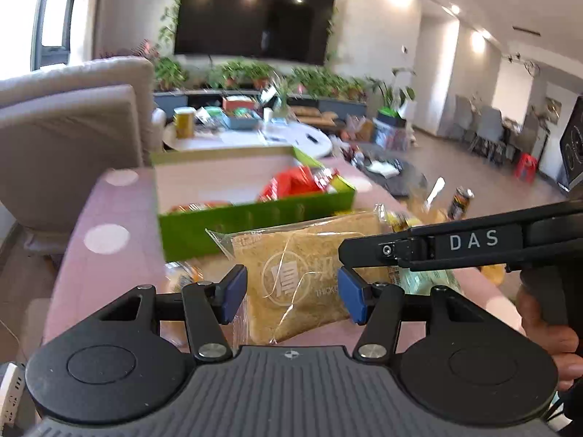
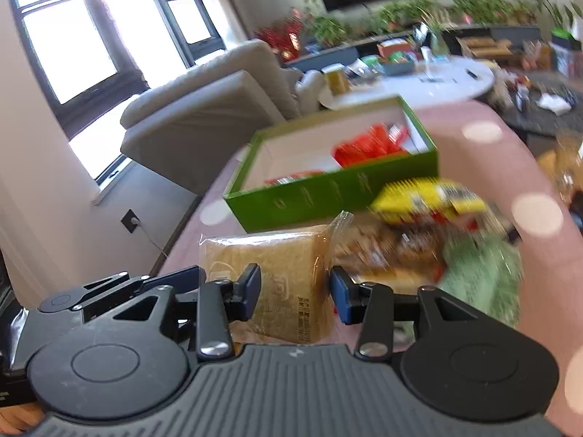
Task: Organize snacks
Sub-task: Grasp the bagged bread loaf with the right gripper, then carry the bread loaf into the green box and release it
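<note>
Both claws grip one bread pack: the left claw has its blue pads pressed on one end, and the right claw clamps the opposite end, so the loaf hangs between them, just this side of the green box and, by my reading, lifted off the pink desk. The main risk is the wrapper. It is thin, slick film, and each claw seems to pinch soft bread through it, so a squeeze may dent the slices, while a looser hold may let the film slide out. If the two hands drift apart or twist against each other, the pack could stretch, tear at its crimped seam or drop from one claw and swing. The box wall ahead of the claws is another hazard: too low a carry would catch the loaf on the rim and shove the box. Right of the right claw a yellow bag and other packets lie close and could be dragged along. The loaf's long axis runs across from one claw to the other, roughly parallel to the box's near wall, broad face up.
</note>
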The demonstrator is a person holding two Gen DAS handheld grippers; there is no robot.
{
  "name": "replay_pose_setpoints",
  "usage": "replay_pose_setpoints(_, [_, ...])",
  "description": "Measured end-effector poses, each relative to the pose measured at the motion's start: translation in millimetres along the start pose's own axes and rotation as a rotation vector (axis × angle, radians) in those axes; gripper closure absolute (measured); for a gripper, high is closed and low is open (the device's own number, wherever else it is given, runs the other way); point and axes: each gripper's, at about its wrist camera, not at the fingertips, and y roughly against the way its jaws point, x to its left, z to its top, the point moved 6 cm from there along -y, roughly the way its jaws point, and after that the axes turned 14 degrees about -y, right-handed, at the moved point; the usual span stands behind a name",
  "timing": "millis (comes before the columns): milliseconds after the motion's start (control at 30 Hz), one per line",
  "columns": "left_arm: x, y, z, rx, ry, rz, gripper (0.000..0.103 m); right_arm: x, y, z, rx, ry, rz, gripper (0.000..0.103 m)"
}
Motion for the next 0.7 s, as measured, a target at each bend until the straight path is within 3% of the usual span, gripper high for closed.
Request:
replay_pose_setpoints(233, [23, 5, 20, -0.044, 0.001, 0.061, 0.051, 25, -12, 20, -0.006, 0.048, 0.063, 0.048])
replay_pose_setpoints(700, [53, -42, 71, -0.08, -0.031, 0.109, 0.05, 29, -46, 78, -0.03, 0.042, 0.13, 0.048])
